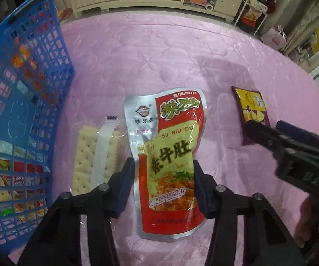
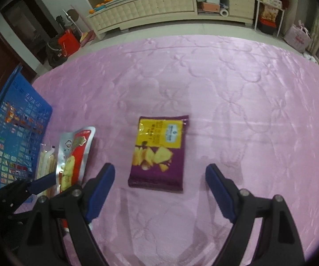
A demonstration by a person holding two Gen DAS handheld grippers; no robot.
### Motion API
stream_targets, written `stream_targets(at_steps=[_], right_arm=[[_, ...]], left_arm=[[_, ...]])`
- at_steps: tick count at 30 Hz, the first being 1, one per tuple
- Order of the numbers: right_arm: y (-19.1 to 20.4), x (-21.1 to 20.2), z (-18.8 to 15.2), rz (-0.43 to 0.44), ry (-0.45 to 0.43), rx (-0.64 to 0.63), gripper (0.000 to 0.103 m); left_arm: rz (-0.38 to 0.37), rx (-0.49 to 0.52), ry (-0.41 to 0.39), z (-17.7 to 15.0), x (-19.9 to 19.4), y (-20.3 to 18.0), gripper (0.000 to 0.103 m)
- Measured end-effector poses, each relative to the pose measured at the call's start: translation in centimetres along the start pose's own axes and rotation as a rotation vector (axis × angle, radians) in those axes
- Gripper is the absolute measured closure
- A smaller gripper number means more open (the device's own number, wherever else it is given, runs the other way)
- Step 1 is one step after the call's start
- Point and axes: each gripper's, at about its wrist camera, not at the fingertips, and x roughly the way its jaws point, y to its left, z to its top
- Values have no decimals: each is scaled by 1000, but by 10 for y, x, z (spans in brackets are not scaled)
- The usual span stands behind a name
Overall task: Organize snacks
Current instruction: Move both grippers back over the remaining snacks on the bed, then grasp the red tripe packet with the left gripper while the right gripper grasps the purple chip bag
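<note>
- Left wrist view: right gripper (image 1: 267, 125) partly covering the purple chip bag (image 1: 251, 108); lower bag edge hidden.
- Left gripper (image 1: 163, 173) closed against both sides of the red-and-silver snack pouch (image 1: 170, 155) — lying flat on the pink cloth (image 1: 181, 55).
- Right gripper (image 2: 159, 177) spread wide, holding nothing — purple chip bag (image 2: 159, 153) between and just ahead of the tips.
- Cracker pack (image 1: 93, 153) beside the pouch.
- Blue basket (image 1: 26, 88) at left, packets inside, blurred through the mesh.

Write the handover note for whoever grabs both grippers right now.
Left gripper: jaws straddle the red snack pouch, touching its edges; a firm grip can't be confirmed.
Right gripper: open, empty, facing the purple chip bag.
Cracker pack lies between the pouch and the blue basket, on the pink cloth.
Done: several snacks already in the basket.
Left: pouch, crackers and chip bag.
</note>
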Motion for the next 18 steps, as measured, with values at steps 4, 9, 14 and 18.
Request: stream_targets(at_steps=[4,9,14,18], right_arm=[[9,6,1,-34,-5,-43,16],[16,9,-1,-51,-45,-47,16],[32,16,-9,-147,-69,-135,15],[36,17,-12,-165,-98,-143,16]], left_arm=[[-5,3,-20,-7,-9,10,62],[-56,5,-77,-18,-13,17,62],[-43,15,-79,-26,-15,17,62],[-52,7,-80,-27,-14,20,61]])
